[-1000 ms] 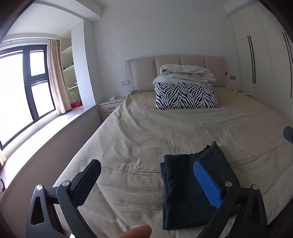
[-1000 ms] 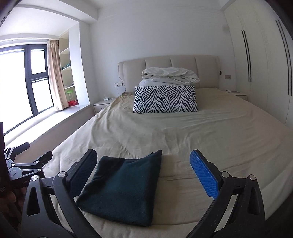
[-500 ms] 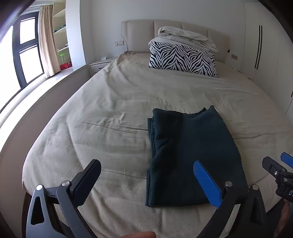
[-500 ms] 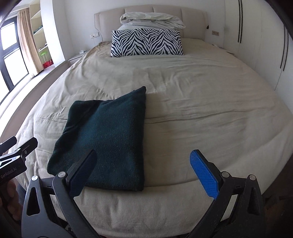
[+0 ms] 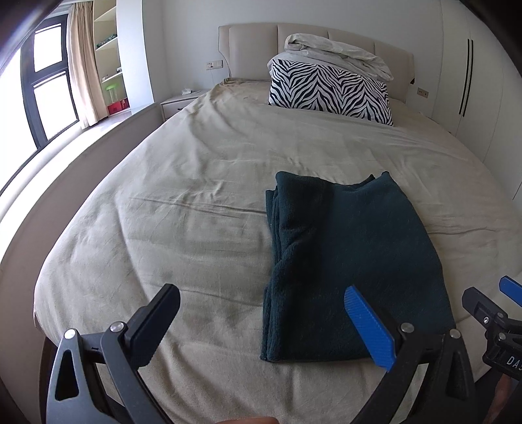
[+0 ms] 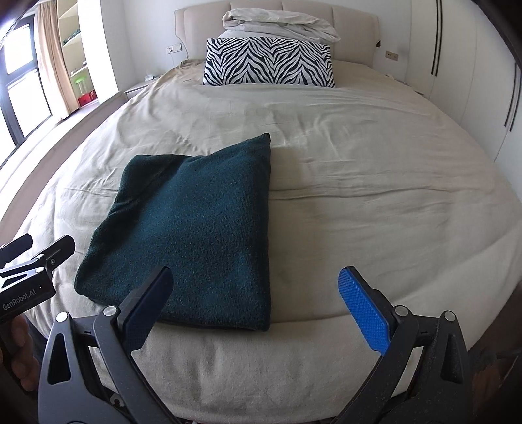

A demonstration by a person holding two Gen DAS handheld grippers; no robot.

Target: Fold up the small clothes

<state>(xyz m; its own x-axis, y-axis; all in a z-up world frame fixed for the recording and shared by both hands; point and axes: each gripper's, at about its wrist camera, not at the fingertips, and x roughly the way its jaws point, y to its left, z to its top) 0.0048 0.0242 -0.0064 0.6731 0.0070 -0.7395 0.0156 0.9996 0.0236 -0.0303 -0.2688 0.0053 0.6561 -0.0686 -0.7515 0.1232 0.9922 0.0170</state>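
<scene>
Folded dark garment [image 5: 352,261] near the foot edge of the bed [image 5: 195,182]
Left gripper [image 5: 261,326], fingers apart, has it at 1 o'clock; right gripper [image 6: 257,303], also spread, at 11; long axis runs 12 to 6, both seemingly equally near

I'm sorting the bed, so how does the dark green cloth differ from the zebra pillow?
The dark green cloth is plain, while the zebra pillow is black-and-white striped. The cloth lies flat and folded near the foot; the pillow stands up near the headboard with bundled bedding on top. Both rest on the beige bed.
</scene>
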